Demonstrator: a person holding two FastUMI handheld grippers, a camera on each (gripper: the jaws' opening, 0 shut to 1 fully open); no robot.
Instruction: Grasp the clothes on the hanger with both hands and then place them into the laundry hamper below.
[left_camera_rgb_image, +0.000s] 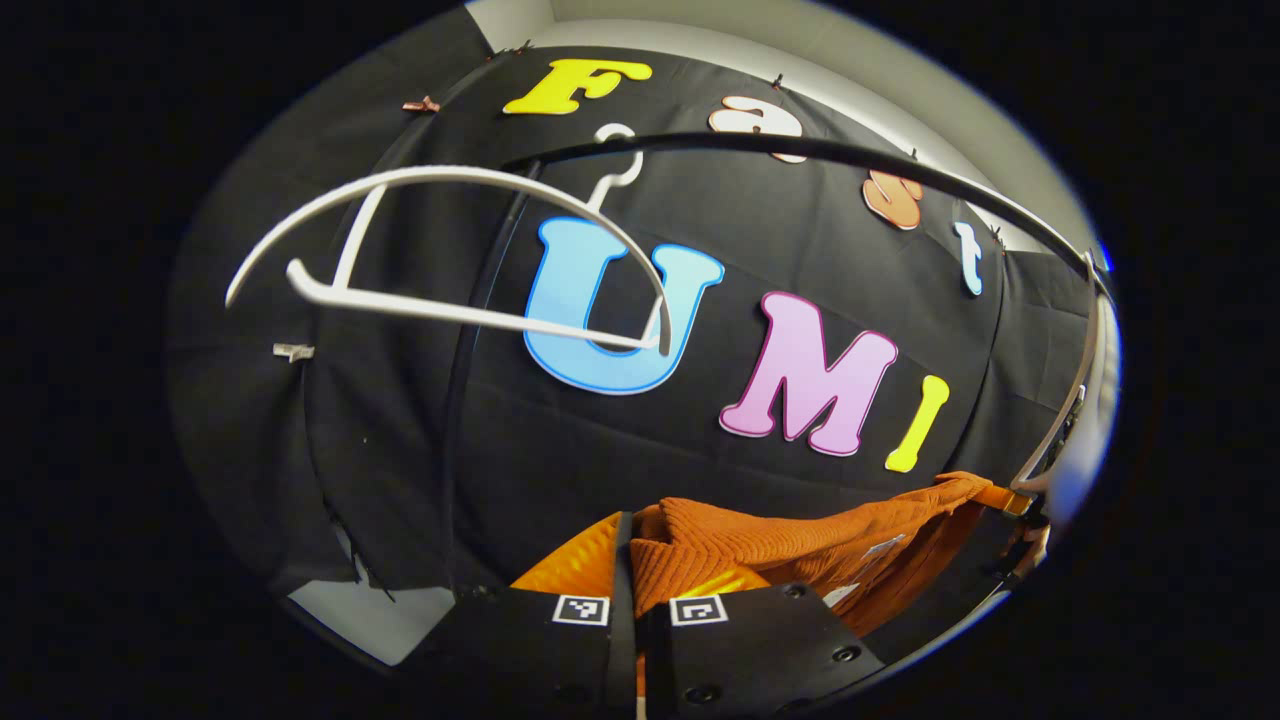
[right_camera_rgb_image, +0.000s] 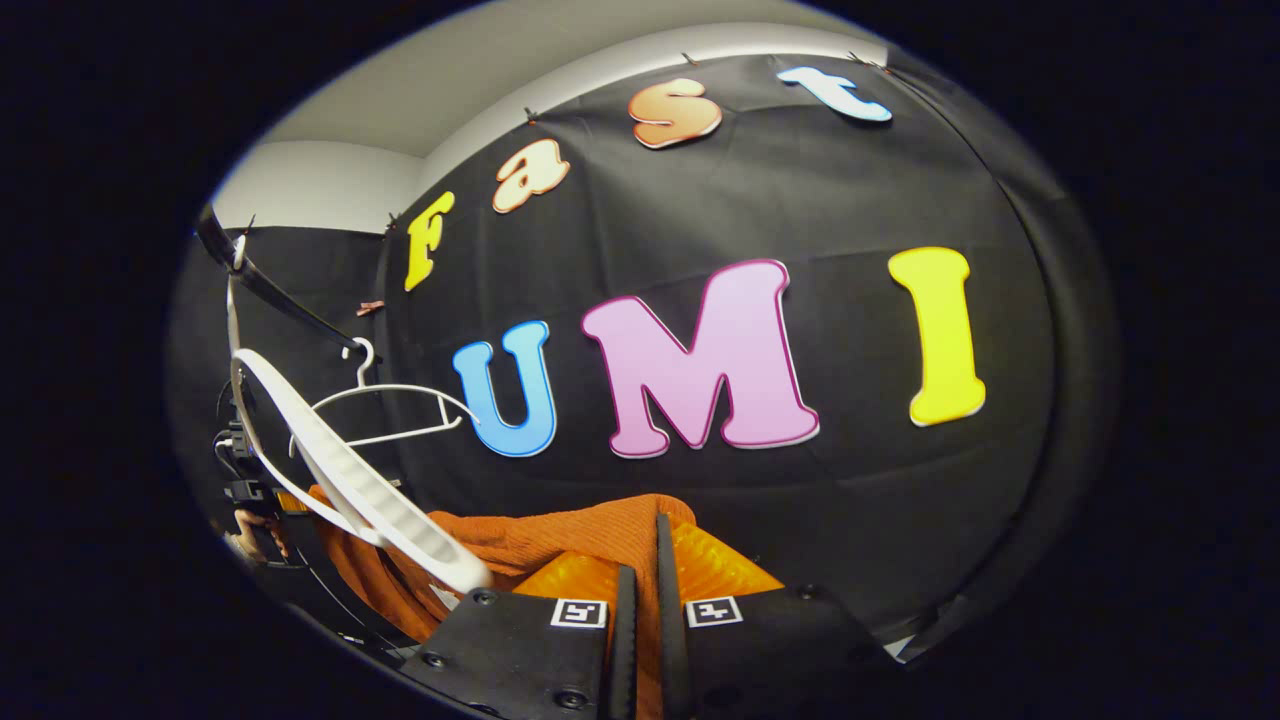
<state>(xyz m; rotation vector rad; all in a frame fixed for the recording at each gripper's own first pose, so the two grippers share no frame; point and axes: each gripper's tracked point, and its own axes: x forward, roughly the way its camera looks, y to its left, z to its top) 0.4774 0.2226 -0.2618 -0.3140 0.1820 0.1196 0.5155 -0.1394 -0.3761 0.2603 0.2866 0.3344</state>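
An orange knitted sweater (left_camera_rgb_image: 800, 540) stretches between my two grippers. My left gripper (left_camera_rgb_image: 625, 540) is shut on one bunched end of it at the bottom of the left gripper view. From there the cloth runs right to a broad white hanger (left_camera_rgb_image: 1075, 400) at the edge. In the right gripper view my right gripper (right_camera_rgb_image: 648, 560) is shut on the sweater (right_camera_rgb_image: 540, 535). The broad white hanger (right_camera_rgb_image: 350, 480) crosses in front of the cloth at lower left. I cannot tell whether the sweater still rests on it. The other gripper and a hand (right_camera_rgb_image: 245, 525) show dimly at far left.
A black rail (left_camera_rgb_image: 800, 150) arcs across the top of the booth. A thin empty white hanger (left_camera_rgb_image: 450, 250) hangs from it, seen smaller in the right gripper view as the thin hanger (right_camera_rgb_image: 390, 410). The black cloth wall stands close behind.
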